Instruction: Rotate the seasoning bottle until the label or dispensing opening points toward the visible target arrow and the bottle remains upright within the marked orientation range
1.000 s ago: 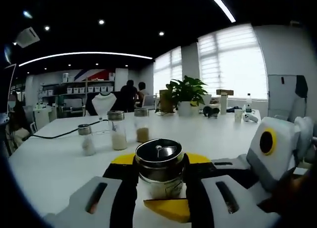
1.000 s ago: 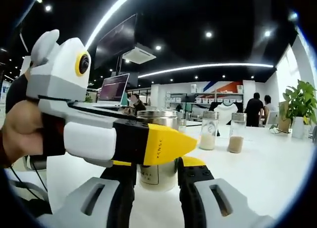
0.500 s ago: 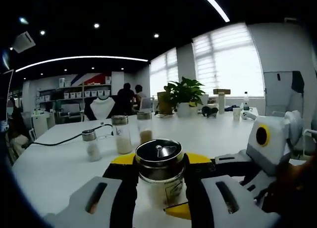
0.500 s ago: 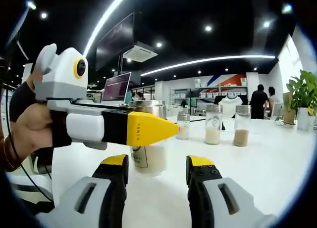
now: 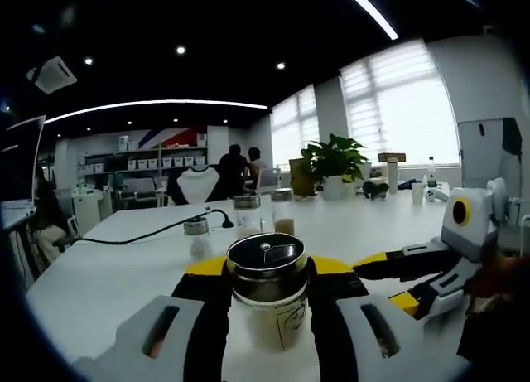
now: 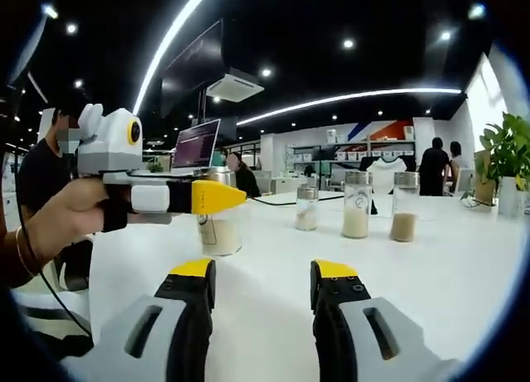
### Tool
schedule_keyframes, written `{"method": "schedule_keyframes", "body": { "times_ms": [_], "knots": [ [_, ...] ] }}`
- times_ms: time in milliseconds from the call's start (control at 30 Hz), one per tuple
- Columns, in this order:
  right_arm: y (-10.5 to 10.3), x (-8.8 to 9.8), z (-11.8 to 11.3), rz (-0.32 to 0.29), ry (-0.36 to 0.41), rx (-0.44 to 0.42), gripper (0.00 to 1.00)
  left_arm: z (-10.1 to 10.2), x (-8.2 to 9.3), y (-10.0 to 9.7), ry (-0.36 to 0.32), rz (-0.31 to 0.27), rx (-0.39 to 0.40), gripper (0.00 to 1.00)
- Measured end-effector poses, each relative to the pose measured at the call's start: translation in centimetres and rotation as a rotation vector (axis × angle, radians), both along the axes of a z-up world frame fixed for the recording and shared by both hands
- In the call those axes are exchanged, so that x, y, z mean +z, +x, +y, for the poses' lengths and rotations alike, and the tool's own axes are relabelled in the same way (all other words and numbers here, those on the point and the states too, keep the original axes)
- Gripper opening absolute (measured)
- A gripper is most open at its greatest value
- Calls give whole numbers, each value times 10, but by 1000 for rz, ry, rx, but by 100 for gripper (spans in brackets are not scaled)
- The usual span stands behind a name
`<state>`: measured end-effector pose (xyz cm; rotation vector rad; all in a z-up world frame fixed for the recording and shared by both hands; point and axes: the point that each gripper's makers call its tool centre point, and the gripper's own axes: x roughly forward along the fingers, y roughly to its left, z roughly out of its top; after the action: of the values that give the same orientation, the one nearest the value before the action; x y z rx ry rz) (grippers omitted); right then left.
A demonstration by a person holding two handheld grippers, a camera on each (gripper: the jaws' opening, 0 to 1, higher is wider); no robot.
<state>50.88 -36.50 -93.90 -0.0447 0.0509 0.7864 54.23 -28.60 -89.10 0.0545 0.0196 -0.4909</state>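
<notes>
The left gripper (image 5: pixel 267 316) has its fingers pinched on the seasoning bottle (image 5: pixel 267 291), which stands upright on the white worktop (image 5: pixel 108 274) with its metal lid up. In the right gripper view, the right gripper (image 6: pixel 261 295) hangs over bare worktop with its fingers spread and nothing between them, well apart from the bottle. Three jars (image 6: pixel 356 204) stand further back, a cable (image 5: pixel 124 231) crosses the worktop, and a plant (image 5: pixel 333 160) sits by the window.

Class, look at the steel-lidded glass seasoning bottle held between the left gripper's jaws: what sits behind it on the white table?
Behind the steel-lidded glass seasoning bottle stand three smaller glass jars and a black cable on the white table. The bottle hides the table directly behind it.
</notes>
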Motion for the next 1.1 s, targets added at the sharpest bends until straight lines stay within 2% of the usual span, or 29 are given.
{"method": "schedule_keyframes", "body": {
  "times_ms": [233, 467, 833, 1100],
  "knots": [
    [0, 3, 3, 2, 8, 1, 45, 22, -9, 0, 9, 14, 32, 38],
    [-2, 0, 5, 5, -7, 7, 44, 35, -16, 2, 10, 25, 39, 38],
    [-1, 1, 1, 6, -14, -13, 44, 47, -28, 15, 43, 26, 34, 38],
    [1, 2, -1, 10, -16, -20, 44, 51, -29, 19, 45, 30, 40, 38]
  ]
}}
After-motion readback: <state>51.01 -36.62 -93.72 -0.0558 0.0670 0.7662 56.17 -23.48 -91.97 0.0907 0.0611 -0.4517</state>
